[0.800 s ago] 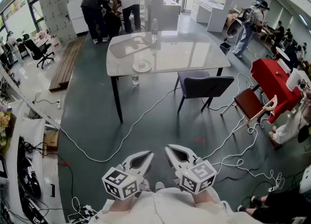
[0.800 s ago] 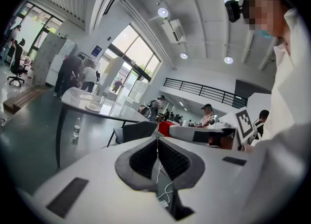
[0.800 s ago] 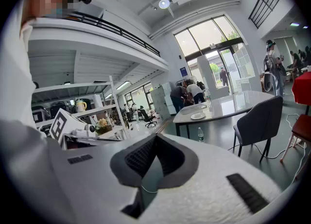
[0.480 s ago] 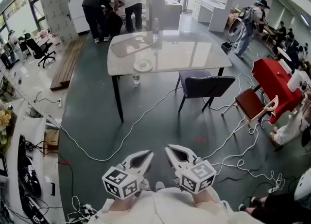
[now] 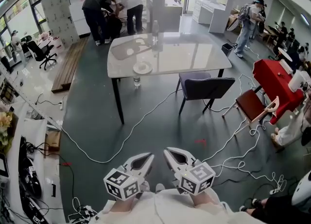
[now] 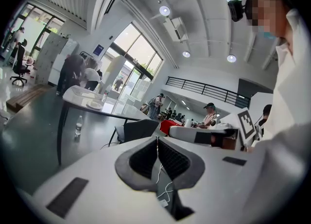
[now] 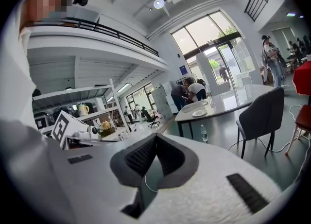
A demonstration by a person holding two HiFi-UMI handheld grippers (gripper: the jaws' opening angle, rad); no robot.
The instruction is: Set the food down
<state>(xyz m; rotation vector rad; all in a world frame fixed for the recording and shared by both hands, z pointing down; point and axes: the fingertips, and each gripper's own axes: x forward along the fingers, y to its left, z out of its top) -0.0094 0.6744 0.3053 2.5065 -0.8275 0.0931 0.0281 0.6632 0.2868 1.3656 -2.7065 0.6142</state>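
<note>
Both grippers are held low, close to the person's body and far from the table. My left gripper (image 5: 147, 157) (image 6: 156, 139) is shut with nothing between its jaws. Beside it my right gripper (image 5: 168, 151) (image 7: 155, 138) is shut and empty too. A white plate (image 5: 142, 67) (image 6: 94, 105) (image 7: 198, 113) lies near the front edge of the glossy white table (image 5: 194, 55) (image 6: 73, 94) (image 7: 228, 102) across the floor. It is too small to tell whether food is on it. A clear bottle (image 5: 155, 26) stands at the table's far side.
A dark chair (image 5: 204, 86) (image 7: 260, 116) is tucked at the table's near right. A water bottle (image 5: 136, 79) (image 6: 77, 126) (image 7: 204, 133) stands on the floor under the table. White cables (image 5: 131, 130) snake over the grey floor. A red-covered table (image 5: 274, 79) and seated people are at the right; people stand behind the table.
Both grippers stay shut and side by side. The head view has shifted a little, and the people in the background have moved slightly.
</note>
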